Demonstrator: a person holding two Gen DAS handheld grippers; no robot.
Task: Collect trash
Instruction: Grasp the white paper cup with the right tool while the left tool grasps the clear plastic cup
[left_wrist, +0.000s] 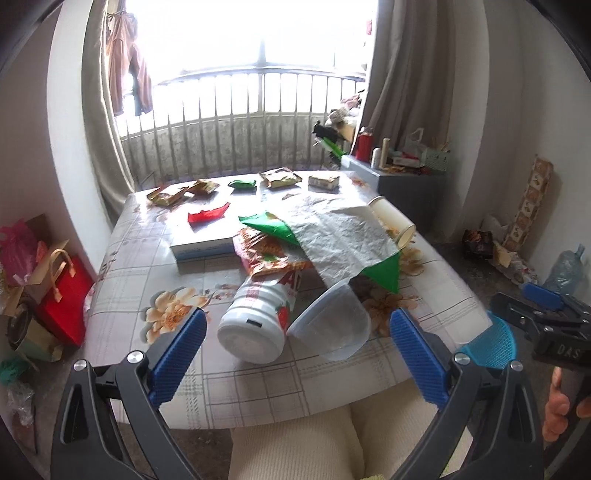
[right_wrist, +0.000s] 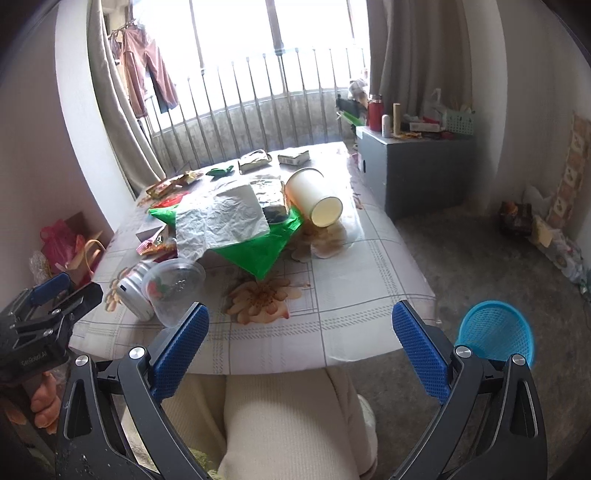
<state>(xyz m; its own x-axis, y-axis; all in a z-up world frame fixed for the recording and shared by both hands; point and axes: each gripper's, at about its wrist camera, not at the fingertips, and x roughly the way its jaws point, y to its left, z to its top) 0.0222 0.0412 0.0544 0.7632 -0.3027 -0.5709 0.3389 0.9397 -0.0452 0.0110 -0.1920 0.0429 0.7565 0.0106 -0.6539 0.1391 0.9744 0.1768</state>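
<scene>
1. Left wrist view: left claw (left_wrist: 297, 354) nearest cam, jaws spread wide, nothing btw them, hovering at near edge of desk (left_wrist: 258, 398). Just ahead: white bottle (left_wrist: 255, 325) on its side, touching clear plastic cup (left_wrist: 332, 325), also tipped. Behind them a snack wrapper (left_wrist: 266, 254), green bag (left_wrist: 384, 271) under crumpled white paper (left_wrist: 340, 236), paper cup (left_wrist: 393, 225) on its side, red wrapper (left_wrist: 207, 214). More packets along far edge.
2. Blue basket (left_wrist: 487, 343) sits low, off desk's right corner; inside not visible here.
3. Right wrist view: right claw (right_wrist: 299, 350) also spread wide, empty, short of desk edge. Same litter still spread over desk; blue basket on floor to the right, well apart from the trash. Can't see any trash in it.
4. Progress, my read: basically at the start; nothing gripped, all pieces left to collect. Bottle + clear cup look like closest first picks.
</scene>
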